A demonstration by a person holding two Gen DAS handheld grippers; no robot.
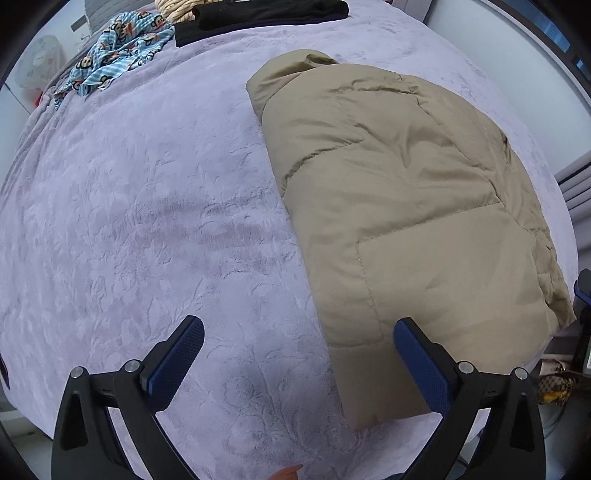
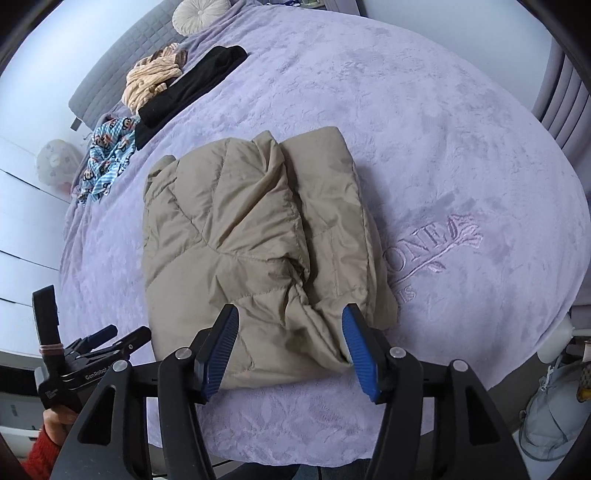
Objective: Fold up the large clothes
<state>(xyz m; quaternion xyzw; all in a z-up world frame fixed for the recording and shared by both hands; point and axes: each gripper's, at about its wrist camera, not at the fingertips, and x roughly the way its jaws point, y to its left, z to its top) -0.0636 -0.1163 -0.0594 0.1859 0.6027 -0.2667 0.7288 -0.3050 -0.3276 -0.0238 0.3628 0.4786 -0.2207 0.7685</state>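
A beige padded jacket (image 1: 406, 206) lies folded into a thick bundle on the lilac bedspread (image 1: 147, 221). My left gripper (image 1: 300, 326) hangs over the jacket's near left corner, jaws wide open; one pad stands over the bedspread, the other over the jacket, and nothing is pinched. In the right wrist view the jacket (image 2: 240, 240) fills the middle. My right gripper (image 2: 290, 312) hovers open above its near edge, where a crumpled fold sits below the gap between the pads. The left gripper (image 2: 99, 343) shows at the lower left, held by a hand in a red sleeve.
Along the far side of the bed lie a blue cartoon-print garment (image 2: 107, 155), folded black clothes (image 2: 192, 81), a cream knit piece (image 2: 151, 81) and a round pale cushion (image 2: 199, 13). Embroidered lettering (image 2: 443, 243) marks the bedspread on the right. Bags (image 2: 554, 413) sit on the floor beyond the bed edge.
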